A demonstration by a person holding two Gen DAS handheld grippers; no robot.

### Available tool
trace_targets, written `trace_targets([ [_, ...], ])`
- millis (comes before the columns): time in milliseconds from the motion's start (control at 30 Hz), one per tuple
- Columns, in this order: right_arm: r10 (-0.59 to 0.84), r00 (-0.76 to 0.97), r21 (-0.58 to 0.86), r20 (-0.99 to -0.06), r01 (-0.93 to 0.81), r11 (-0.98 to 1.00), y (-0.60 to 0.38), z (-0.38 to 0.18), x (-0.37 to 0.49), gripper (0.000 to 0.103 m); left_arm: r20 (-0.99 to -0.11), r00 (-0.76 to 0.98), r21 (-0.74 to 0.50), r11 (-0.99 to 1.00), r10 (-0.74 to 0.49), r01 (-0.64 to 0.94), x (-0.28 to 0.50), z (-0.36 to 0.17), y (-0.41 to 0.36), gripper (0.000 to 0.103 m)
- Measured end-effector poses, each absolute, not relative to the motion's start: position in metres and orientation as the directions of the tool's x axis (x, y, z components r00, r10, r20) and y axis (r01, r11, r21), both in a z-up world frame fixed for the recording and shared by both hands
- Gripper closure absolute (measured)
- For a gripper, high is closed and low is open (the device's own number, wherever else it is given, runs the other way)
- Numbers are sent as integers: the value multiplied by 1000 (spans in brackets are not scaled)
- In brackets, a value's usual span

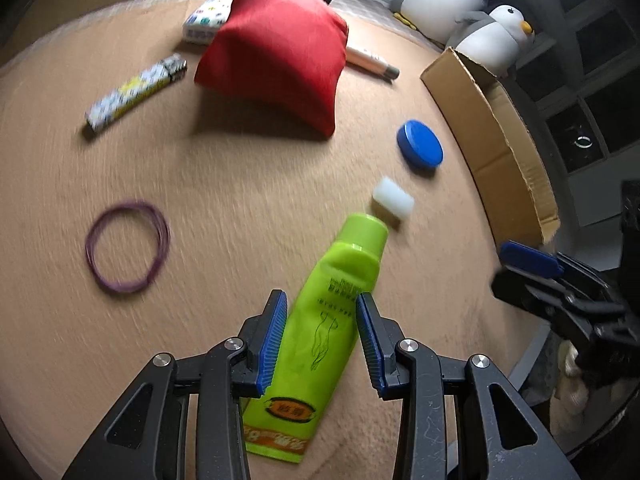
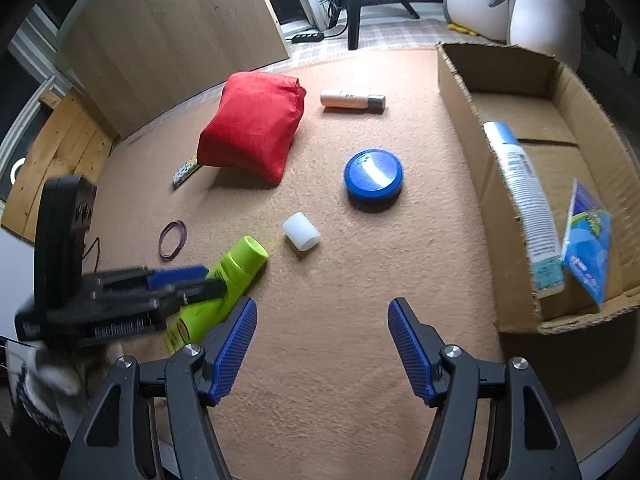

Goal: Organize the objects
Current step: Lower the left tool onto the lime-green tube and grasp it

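Your left gripper (image 1: 322, 316) straddles the green tube (image 1: 320, 320) lying on the carpeted table (image 1: 224, 184), pads close on either side but seemingly not yet clamped, so the pickup is in hand. Next, pinch it firmly and carry it to the cardboard box (image 2: 500, 184). Your right gripper (image 2: 322, 320) hangs wide and empty.

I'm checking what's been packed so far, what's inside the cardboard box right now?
In the cardboard box, a white tube leans on the near wall beside a blue packet. The near wall hides the floor along it, so anything lying flat there can't be seen.
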State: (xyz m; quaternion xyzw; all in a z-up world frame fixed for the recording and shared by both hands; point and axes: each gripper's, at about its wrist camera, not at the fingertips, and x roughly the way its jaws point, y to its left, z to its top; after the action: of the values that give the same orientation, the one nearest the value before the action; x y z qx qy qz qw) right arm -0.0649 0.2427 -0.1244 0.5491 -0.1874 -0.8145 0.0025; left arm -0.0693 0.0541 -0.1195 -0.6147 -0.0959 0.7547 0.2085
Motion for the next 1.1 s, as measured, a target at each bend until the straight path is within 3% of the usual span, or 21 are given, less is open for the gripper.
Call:
trace_targets([
  [433,-375,-309,434,-874,-151,-888,206,-166,-101,38,-868,-164,-442,-879,469,-177,-34,-125,53,59],
  [633,-381,-310,440,-871,-144,-887,195,-172,-102,39,-859,-164,-456,-871,484,-184,-27,-128,61,59],
  [767,-403,-296,455,-866,-128,-881,190,-174,-103,54,-856,-166,-458,-868,489,-191,-31,-131,71,60],
  [1100,-438,-300,494,-847,-141,-858,188,-180,-112,71,-845,-161,-476,-854,510,-211,-38,-134,78,61],
])
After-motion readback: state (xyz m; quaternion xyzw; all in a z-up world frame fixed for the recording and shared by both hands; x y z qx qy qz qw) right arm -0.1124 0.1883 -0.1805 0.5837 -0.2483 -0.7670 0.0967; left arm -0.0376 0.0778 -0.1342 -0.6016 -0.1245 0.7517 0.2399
